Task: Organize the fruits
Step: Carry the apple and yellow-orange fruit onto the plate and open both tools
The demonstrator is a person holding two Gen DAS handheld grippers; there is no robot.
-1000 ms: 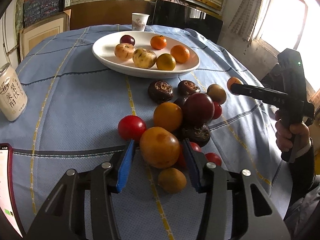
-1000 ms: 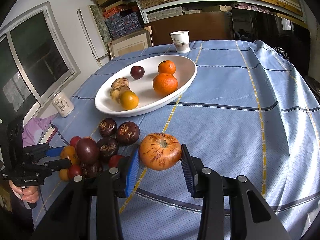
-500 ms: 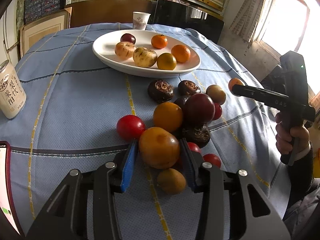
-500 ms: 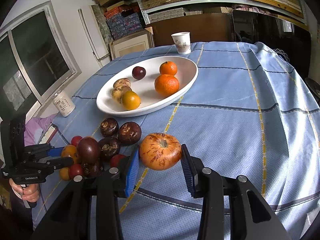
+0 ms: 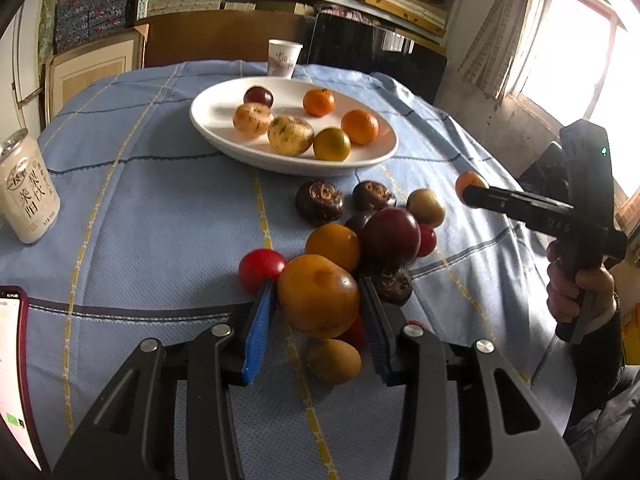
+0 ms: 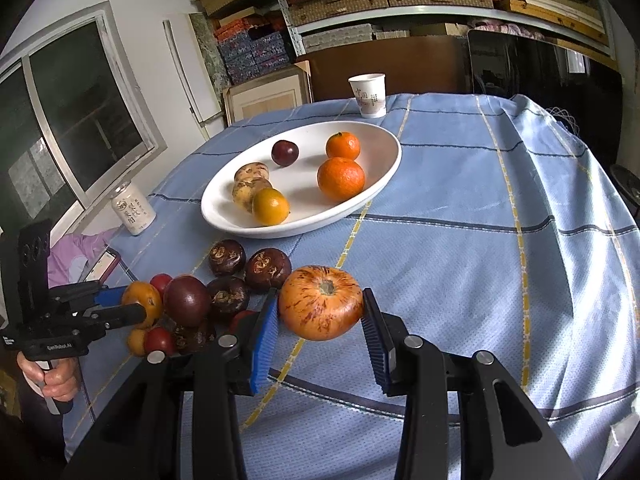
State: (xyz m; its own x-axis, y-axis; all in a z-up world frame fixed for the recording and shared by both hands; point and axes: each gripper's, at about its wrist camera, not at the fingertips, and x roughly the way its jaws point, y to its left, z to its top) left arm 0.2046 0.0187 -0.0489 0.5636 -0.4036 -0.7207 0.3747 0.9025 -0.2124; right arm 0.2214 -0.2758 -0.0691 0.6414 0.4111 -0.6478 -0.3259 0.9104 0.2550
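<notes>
Fruits, two of them, are in the grippers now! The left gripper (image 5: pixel 318 308) has just been closing and now clamps an orange fruit (image 5: pixel 318 296) by its sides, at the near end of the loose pile (image 5: pixel 380 236) on the blue tablecloth (image 5: pixel 160 208). The right gripper (image 6: pixel 320 320) clenches a streaked orange fruit (image 6: pixel 321 307) stem-up, beside the pile. Both point toward the white plate (image 6: pixel 384 168) near the far edge, likely their destination, where six fruits sit already.

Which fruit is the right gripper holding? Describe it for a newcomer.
Start at the white oval plate on the blue tablecloth. In front of it, off the cloth, the right gripper clamps an orange fruit. Only this one has red streaks and a stem scar on top.
</notes>
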